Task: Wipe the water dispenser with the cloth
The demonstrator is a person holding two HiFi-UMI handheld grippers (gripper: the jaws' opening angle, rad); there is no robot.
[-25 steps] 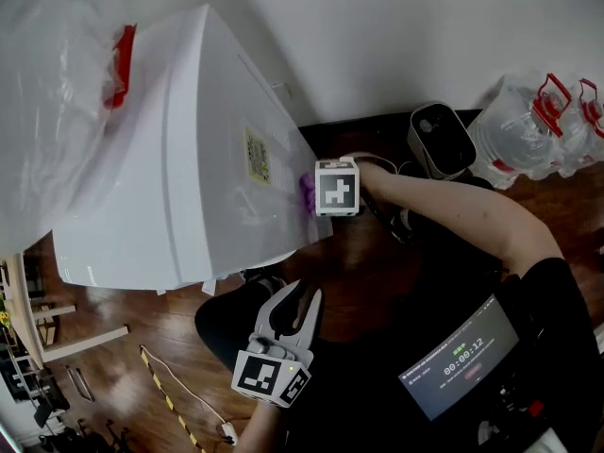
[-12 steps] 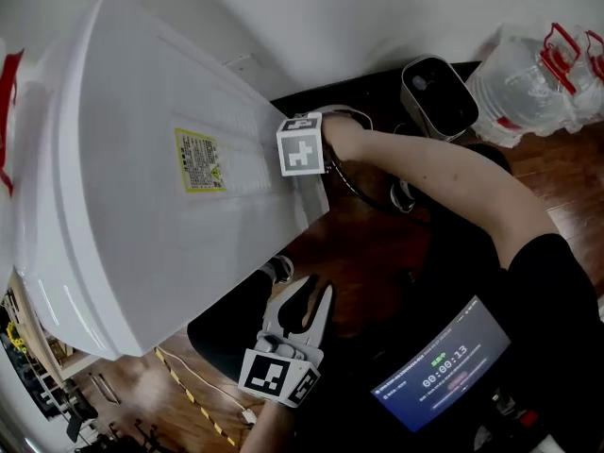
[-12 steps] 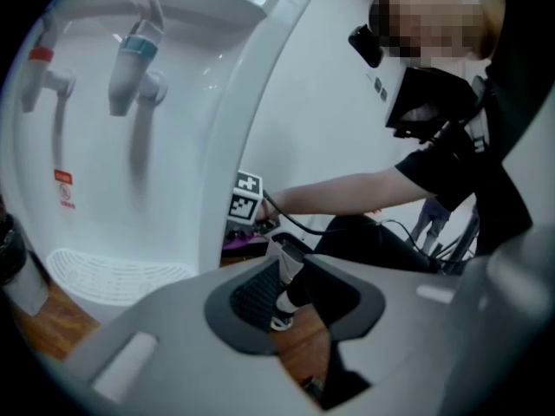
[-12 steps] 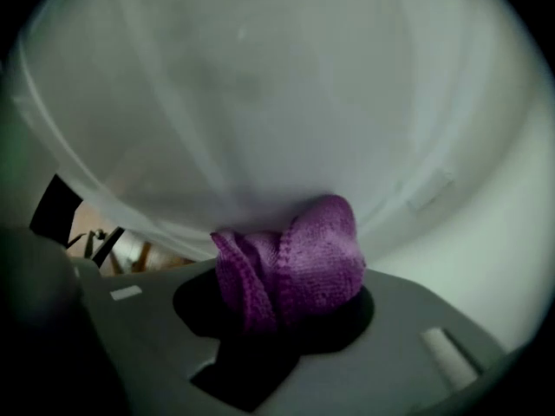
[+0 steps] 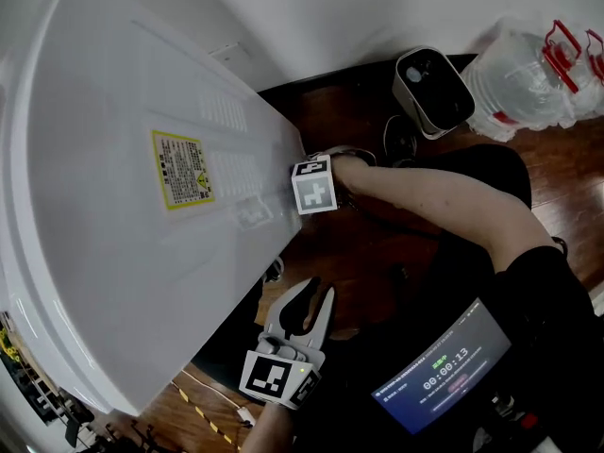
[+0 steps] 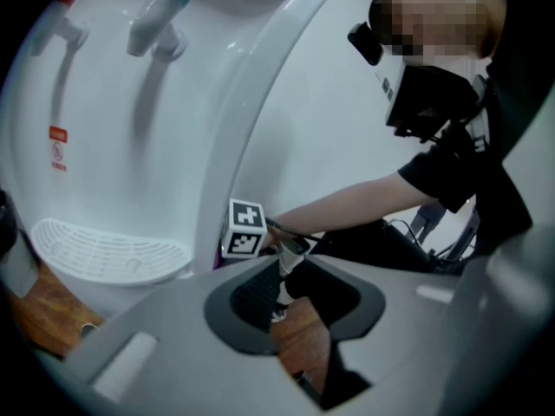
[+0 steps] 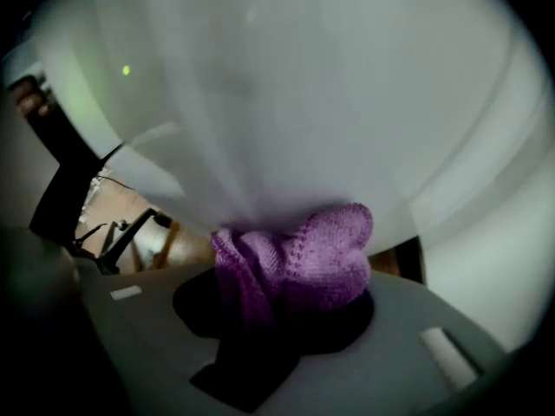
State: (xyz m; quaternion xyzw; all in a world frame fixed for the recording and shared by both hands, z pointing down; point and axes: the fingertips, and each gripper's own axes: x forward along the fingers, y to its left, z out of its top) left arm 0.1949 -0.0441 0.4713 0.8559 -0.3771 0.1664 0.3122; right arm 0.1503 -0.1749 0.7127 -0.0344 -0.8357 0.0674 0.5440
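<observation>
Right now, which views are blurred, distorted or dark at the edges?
Head view: sharp, wide-angle bulges the water dispenser. Left gripper view: fisheye, dark corners, near fingers soft. Right gripper view: cloth soft, dispenser wall smeared, heavy vignette.

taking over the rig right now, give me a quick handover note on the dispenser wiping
Right gripper: shut on the bunched purple cloth, which is pressed against the white side of the water dispenser, near its edge and lower on that side than the yellow label.
Left gripper: open, nothing between its jaws, held off the dispenser in front of the person.
Done: wiping of the side is under way; how much has been covered cannot be told.
Left: probably finish this side, then the front around the taps and the drip tray.
</observation>
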